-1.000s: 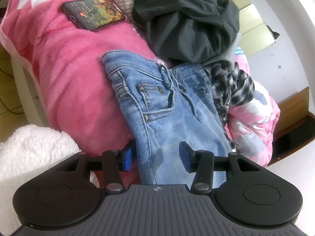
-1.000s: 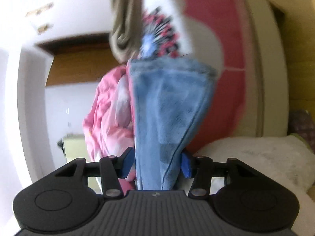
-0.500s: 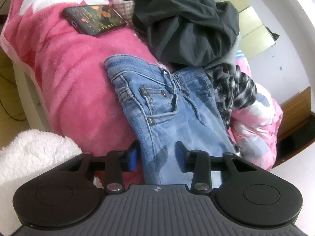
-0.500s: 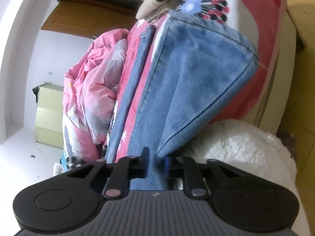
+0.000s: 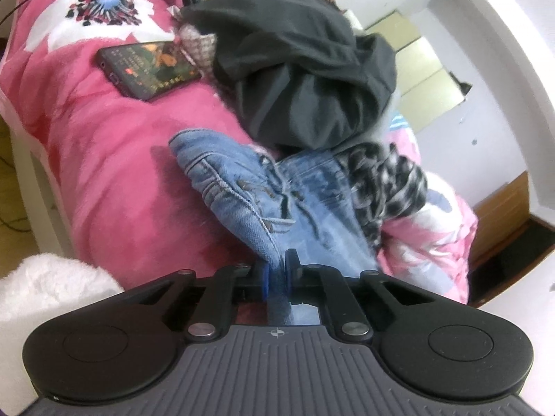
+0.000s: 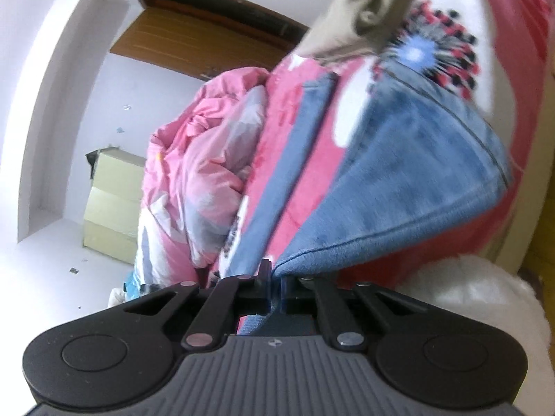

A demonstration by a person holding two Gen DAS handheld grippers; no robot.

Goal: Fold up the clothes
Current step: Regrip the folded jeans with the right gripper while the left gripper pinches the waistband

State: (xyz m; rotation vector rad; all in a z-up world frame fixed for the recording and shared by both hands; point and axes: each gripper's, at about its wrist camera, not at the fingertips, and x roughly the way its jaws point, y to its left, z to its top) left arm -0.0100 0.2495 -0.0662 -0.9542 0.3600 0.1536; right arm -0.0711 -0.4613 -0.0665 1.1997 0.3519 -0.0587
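A pair of blue jeans (image 5: pixel 277 194) lies on a pink blanket (image 5: pixel 104 145), waistband end bunched below a dark grey garment (image 5: pixel 305 79). My left gripper (image 5: pixel 276 277) is shut on the near part of the jeans, with denim pinched between its blue pads. In the right wrist view the jeans' leg end (image 6: pixel 416 180) hangs lifted off the pink blanket (image 6: pixel 451 249), and my right gripper (image 6: pixel 275 286) is shut on its hem corner. A second strip of denim (image 6: pixel 288 173) runs along the bed behind it.
A phone (image 5: pixel 149 69) lies on the blanket at upper left. A black-and-white checked cloth (image 5: pixel 385 180) and a pink quilt (image 5: pixel 430 235) sit to the right of the jeans. White fluffy fabric (image 5: pixel 45 287) is at lower left. A pale yellow cabinet (image 6: pixel 111 208) stands by the wall.
Both grippers closed on the jeans. The left one pinched and bunched the waist end. The right one rolled and rose, lifting the leg end.
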